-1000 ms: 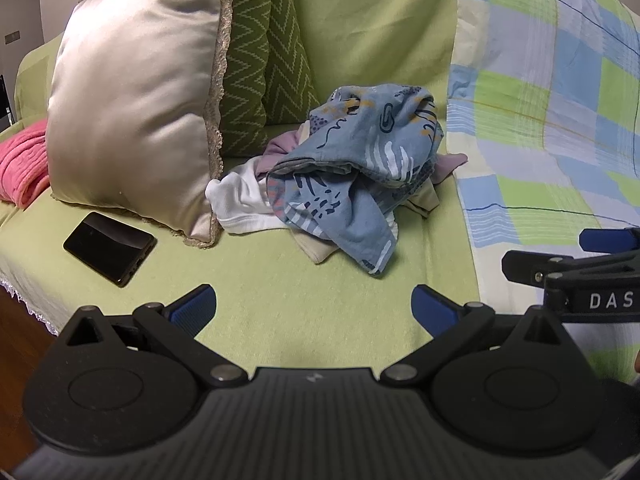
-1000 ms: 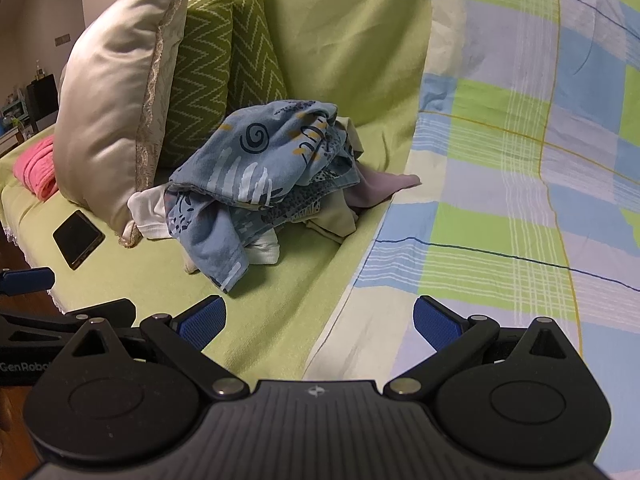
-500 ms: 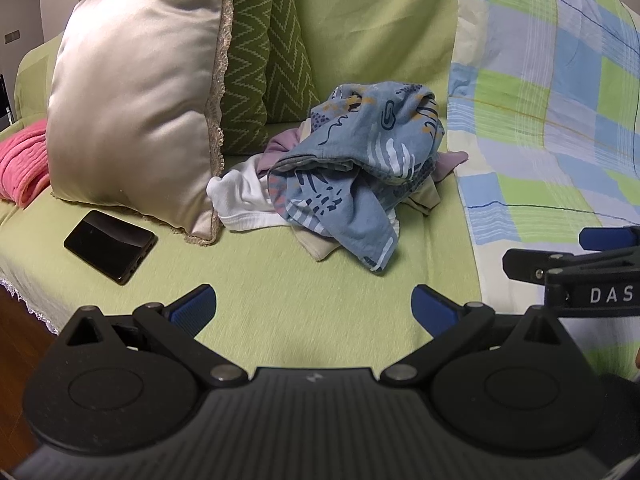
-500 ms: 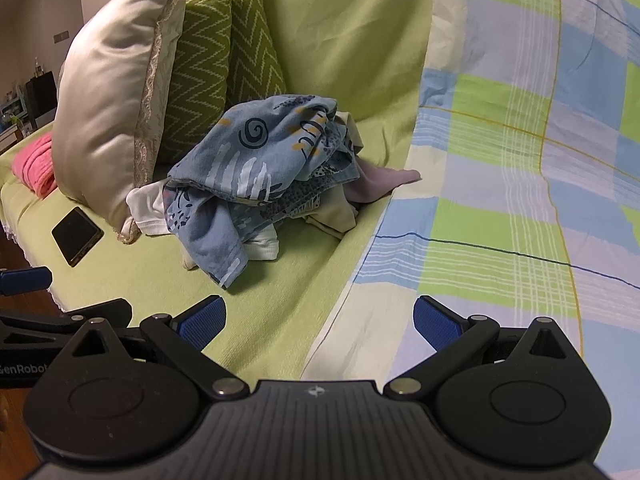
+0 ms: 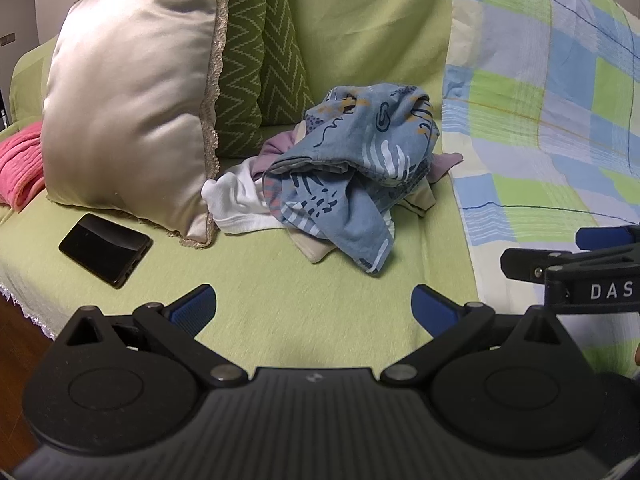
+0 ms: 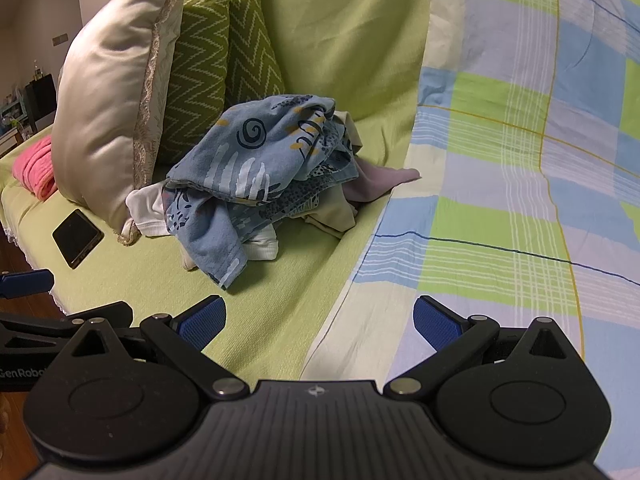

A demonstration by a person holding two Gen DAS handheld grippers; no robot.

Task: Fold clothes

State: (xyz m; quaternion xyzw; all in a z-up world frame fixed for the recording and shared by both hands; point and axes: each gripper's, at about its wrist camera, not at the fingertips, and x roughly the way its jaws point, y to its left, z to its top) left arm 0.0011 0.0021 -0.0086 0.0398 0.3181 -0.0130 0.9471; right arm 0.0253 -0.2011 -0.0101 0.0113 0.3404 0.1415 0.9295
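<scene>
A green sofa (image 5: 280,280) holds a clothes pile (image 5: 348,168). It lies ahead of both claws, straight before the left claw (image 5: 314,306), ahead-left of the right claw (image 6: 320,320). Both gape wide, empty.

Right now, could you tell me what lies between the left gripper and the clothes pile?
Only bare green sofa cover, seen in the left wrist view, between the left gripper and the clothes pile.

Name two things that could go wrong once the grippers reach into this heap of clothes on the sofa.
The blue patterned garment lies tangled over a white one and a pink one, so a pinch might lift several together. The phone lies close to the heap; a dragged garment could sweep it off the sofa edge. Both grippers, left and right, are open and empty.
</scene>
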